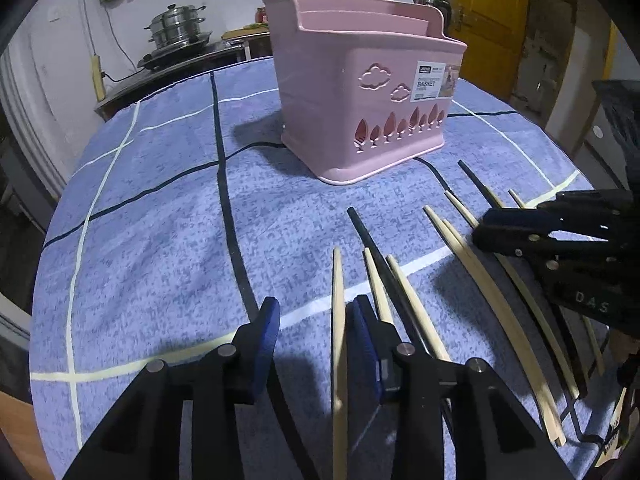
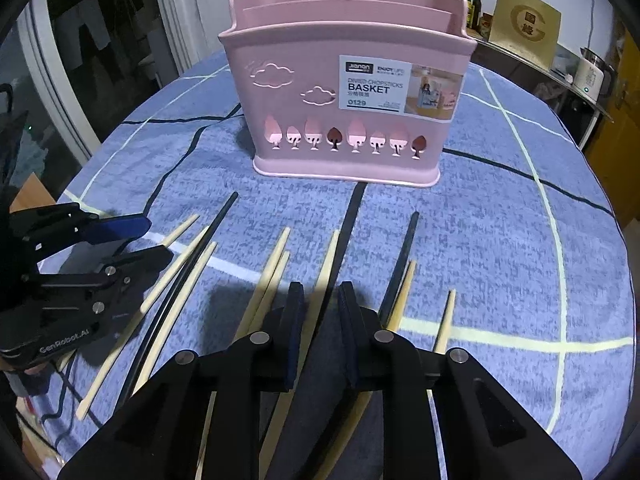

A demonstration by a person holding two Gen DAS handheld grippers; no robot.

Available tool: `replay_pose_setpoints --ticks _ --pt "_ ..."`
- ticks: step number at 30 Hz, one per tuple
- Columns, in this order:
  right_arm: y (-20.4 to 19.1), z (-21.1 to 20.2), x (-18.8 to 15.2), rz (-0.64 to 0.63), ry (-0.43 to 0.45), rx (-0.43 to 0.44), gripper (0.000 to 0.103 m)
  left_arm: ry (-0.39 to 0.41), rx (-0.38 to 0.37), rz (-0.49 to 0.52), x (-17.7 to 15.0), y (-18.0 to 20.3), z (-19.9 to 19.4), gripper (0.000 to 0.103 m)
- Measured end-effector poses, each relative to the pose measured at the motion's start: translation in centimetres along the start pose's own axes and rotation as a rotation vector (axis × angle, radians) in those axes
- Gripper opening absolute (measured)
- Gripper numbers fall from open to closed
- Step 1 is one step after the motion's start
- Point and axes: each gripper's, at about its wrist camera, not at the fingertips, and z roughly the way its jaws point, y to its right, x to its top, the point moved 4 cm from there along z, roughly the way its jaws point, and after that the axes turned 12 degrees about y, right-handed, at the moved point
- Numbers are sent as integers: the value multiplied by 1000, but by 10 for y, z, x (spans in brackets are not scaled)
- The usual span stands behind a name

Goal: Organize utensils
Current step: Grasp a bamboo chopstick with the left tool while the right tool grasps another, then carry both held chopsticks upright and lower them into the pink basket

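A pink divided chopstick basket [image 1: 320,92] [image 2: 288,48] stands upright at the far middle of the blue checked tablecloth [image 1: 160,208] [image 2: 500,220]. Several pale wooden chopsticks [image 1: 338,320] [image 2: 328,256] and black chopsticks [image 1: 372,244] [image 2: 404,256] lie in a row in front of it. My left gripper [image 1: 316,312] [image 2: 154,238] is low over the row's left end, jaws apart, with one pale chopstick between them close to the right pad. My right gripper [image 2: 320,296] [image 1: 484,226] is over the row's middle, with a narrow gap and a pale chopstick running through it. I see no pad pressing.
A steel steamer pot [image 1: 178,24] sits on a counter behind the table. A white kettle [image 2: 590,76] stands on a shelf at the right, near a yellow door [image 1: 488,20]. The round table's edge curves close on both sides.
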Motion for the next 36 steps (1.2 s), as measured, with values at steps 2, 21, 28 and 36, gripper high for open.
replay_pose_setpoints --ticks 2,21,28,36 --pt "-1 3 2 2 -1 5 9 -6 -7 4 1 2 1 35" --pt "13 -30 16 57 79 59 9 39 -21 12 24 7 -19 6" --pt "18 -56 33 65 152 79 8 147 -5 -32 54 -2 -53 6" --pt "17 -85 55 57 239 83 6 254 4 -81 79 -14 -90 6"
